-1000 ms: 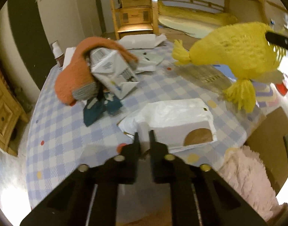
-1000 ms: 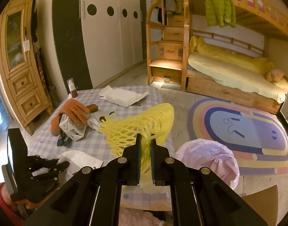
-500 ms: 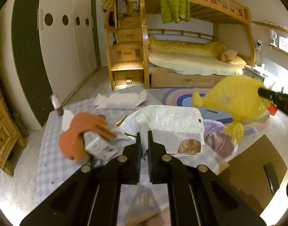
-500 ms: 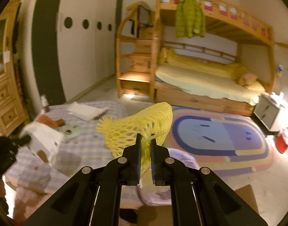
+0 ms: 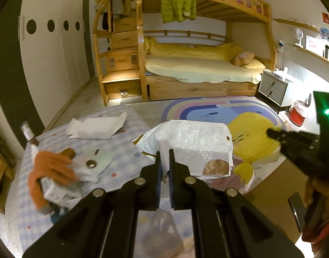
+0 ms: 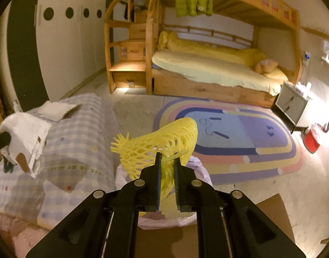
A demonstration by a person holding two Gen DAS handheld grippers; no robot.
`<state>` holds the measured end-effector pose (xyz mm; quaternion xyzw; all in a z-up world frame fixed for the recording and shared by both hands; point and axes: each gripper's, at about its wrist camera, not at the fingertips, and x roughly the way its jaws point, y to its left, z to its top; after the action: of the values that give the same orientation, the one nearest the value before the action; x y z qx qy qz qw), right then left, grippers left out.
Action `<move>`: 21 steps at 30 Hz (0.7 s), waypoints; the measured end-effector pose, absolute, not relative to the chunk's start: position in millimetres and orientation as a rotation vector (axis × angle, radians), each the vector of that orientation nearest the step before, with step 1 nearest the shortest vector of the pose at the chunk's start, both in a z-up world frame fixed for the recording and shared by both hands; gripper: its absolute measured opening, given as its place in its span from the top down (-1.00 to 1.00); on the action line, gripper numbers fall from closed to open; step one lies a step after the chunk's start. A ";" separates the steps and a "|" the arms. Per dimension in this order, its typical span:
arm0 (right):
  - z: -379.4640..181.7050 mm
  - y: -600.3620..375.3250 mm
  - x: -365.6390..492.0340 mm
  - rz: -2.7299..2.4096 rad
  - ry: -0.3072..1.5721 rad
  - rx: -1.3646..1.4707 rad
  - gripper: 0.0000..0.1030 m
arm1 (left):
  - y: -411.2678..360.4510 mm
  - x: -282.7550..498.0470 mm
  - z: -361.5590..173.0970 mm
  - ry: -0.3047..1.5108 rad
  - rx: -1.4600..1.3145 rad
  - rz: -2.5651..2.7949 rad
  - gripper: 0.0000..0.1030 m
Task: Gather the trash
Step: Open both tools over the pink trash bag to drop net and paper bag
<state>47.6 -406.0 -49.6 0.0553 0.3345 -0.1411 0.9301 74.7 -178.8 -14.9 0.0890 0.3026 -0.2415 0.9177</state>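
My left gripper (image 5: 164, 161) is shut on a white plastic-wrapped paper bag (image 5: 196, 142) and holds it in the air above the table's right edge; the bag also shows at the left of the right wrist view (image 6: 24, 133). My right gripper (image 6: 166, 163) is shut on a yellow foam fruit net (image 6: 158, 146), held above a pink-lined trash bin (image 6: 194, 167) on the floor beside the table. The net also shows in the left wrist view (image 5: 250, 137), with the right gripper (image 5: 272, 133) on it.
The checked tablecloth table (image 5: 121, 148) holds an orange glove (image 5: 50, 167) over a carton (image 5: 56, 191), white paper (image 5: 95, 124) and a small bottle (image 5: 27, 132). A cardboard sheet (image 6: 274, 212) lies on the floor. A rainbow rug (image 6: 239, 142), bunk bed and red bin (image 6: 313, 137) stand beyond.
Both grippers have lifted and swung right with their loads. The white bag has risen off the table; the yellow net now hangs over the pink-lined bin.
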 end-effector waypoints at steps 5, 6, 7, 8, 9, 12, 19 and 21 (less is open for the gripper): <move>-66.9 -428.1 59.1 -0.250 0.680 0.196 0.30 | -215.0 91.5 -21.3 0.648 0.169 -0.534 0.92; -69.2 -431.6 59.7 -0.242 0.680 0.213 0.25 | -221.8 93.8 -23.1 0.653 0.168 -0.541 0.92; -71.7 -437.2 59.5 -0.239 0.681 0.232 0.21 | -229.2 96.0 -25.3 0.662 0.169 -0.552 0.92; -72.1 -438.7 59.4 -0.240 0.678 0.237 0.19 | -235.8 98.8 -27.7 0.670 0.172 -0.561 0.92; -72.3 -441.8 57.1 -0.243 0.671 0.240 0.13 | -243.1 101.2 -31.2 0.679 0.178 -0.573 0.92; -72.9 -447.6 52.9 -0.274 0.665 0.250 0.08 | -259.0 107.1 -40.6 0.698 0.202 -0.597 0.91; -65.1 -465.7 30.3 -0.322 0.644 0.295 0.07 | -294.3 114.8 -59.4 0.730 0.245 -0.671 0.07; -62.8 -467.1 28.4 -0.323 0.641 0.300 0.08 | -294.4 113.7 -59.0 0.723 0.256 -0.664 0.02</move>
<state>28.4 -467.1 -62.8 0.1461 0.3125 -0.1575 0.9253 113.7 -294.4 -59.0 0.1227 0.3462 -0.3177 0.8741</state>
